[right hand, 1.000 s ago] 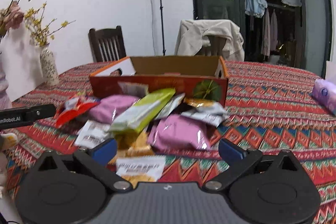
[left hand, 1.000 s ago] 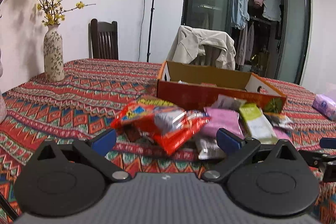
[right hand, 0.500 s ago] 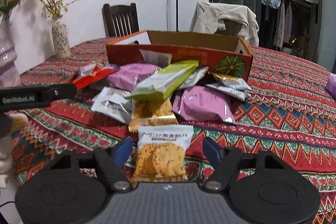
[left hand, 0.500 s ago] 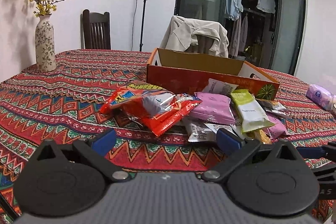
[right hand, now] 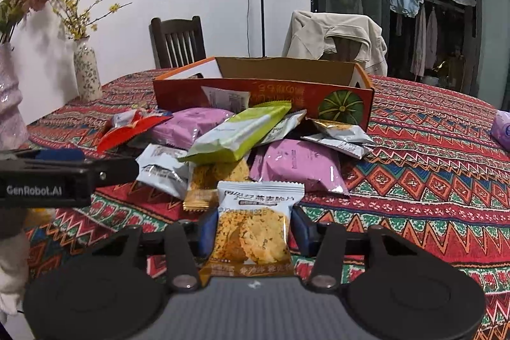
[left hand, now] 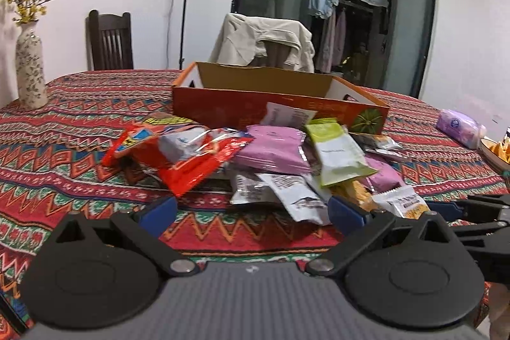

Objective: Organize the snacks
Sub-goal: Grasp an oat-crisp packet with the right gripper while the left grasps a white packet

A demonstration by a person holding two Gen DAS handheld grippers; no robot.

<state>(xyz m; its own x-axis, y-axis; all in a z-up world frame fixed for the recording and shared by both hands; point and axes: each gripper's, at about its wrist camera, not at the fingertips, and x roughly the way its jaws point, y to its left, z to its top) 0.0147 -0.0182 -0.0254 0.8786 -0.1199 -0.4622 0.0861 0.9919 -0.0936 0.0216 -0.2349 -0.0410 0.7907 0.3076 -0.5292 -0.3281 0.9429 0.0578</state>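
Observation:
A pile of snack packets (left hand: pixel 287 161) lies on the patterned tablecloth in front of an open orange cardboard box (left hand: pixel 280 113). In the right wrist view the box (right hand: pixel 264 91) stands behind the same pile. My right gripper (right hand: pixel 253 231) is closing its jaws, and both blue pads touch the sides of a white-and-gold oat cracker packet (right hand: pixel 255 228) at the pile's near edge. My left gripper (left hand: pixel 253 212) is open, just short of a white packet (left hand: pixel 296 199), with nothing between its fingers. It also shows at the left of the right wrist view (right hand: pixel 63 161).
A flowered vase (left hand: pixel 30 69) stands at the far left of the table, and a second vase (right hand: pixel 9 104) is nearer. A purple tissue pack (left hand: pixel 459 126) and a bowl (left hand: pixel 497 148) sit at the right. Two chairs stand behind the table, one draped with a jacket (left hand: pixel 264 43).
The right jaws have come in from wide apart to the sides of the cracker packet. The left gripper has drifted closer to the pile and a little lower, still open.

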